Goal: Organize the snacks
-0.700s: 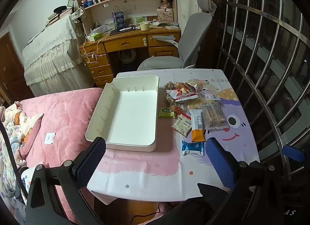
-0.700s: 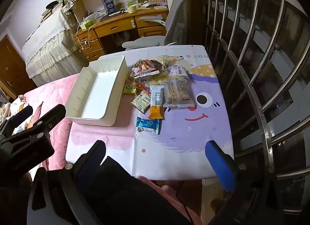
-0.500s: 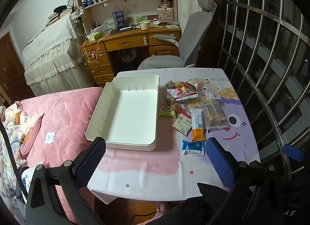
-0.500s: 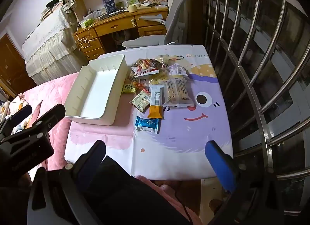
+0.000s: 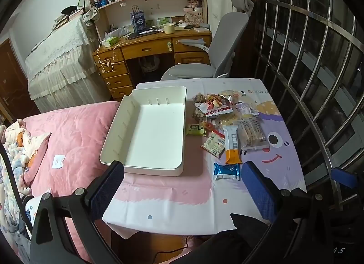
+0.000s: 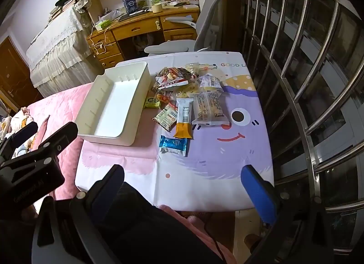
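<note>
Both cameras are sliding a tiny bit closer to the table since a moment ago. The left gripper (image 5: 183,186) and right gripper (image 6: 182,186) are hanging wide open, holding nothing. Past their bumpy blue pads, the smooth white plastic tray (image 5: 113,148) is sitting empty, and crinkly snack packets (image 6: 184,95) (one shiny blue packet (image 6: 174,145) nearest) are lying beside it on the cartoon tablecloth (image 6: 227,161).

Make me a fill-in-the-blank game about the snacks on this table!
1. The white tray has ____ snacks inside it.
2. The blue packet lies ____ to the grippers of all the snacks.
3. The left gripper and the right gripper are both ____.
4. The bar with the orange end lies on the ____.

Missing words: no; nearest; open; table
</note>
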`<state>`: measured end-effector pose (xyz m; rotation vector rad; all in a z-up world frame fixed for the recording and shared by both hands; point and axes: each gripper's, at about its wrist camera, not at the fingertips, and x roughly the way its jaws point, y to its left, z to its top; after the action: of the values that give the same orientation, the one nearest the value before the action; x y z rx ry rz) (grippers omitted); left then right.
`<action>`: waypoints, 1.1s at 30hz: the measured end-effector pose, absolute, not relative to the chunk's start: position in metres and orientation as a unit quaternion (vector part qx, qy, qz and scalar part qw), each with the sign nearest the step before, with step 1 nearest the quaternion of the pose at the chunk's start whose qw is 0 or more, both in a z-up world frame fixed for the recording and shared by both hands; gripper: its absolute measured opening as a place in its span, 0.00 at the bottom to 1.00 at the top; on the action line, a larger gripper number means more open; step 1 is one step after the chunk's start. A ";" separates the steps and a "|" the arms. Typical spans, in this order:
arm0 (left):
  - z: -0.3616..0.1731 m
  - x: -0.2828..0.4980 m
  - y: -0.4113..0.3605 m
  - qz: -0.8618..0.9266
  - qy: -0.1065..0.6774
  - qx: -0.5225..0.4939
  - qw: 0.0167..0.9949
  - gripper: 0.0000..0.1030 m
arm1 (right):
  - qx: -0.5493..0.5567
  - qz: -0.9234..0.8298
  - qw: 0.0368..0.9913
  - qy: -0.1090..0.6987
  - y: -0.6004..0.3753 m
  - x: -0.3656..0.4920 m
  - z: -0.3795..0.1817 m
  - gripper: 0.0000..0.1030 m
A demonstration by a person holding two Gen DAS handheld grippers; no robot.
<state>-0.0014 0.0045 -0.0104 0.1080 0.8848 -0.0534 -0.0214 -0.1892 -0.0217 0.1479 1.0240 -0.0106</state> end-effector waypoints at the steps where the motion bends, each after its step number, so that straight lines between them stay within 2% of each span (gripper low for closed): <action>1: -0.011 -0.004 0.003 -0.027 0.428 0.052 0.902 0.99 | 0.071 -0.005 0.869 0.490 -0.189 -0.022 -0.021 1.00; 33: -0.017 0.009 0.031 -0.063 0.453 0.061 0.887 0.99 | 0.073 -0.044 0.866 0.493 -0.161 -0.026 -0.023 1.00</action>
<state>0.0093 0.0311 -0.0167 0.1258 0.9427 -0.1306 -0.0265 -0.1610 -0.0233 0.1536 1.0315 -0.0919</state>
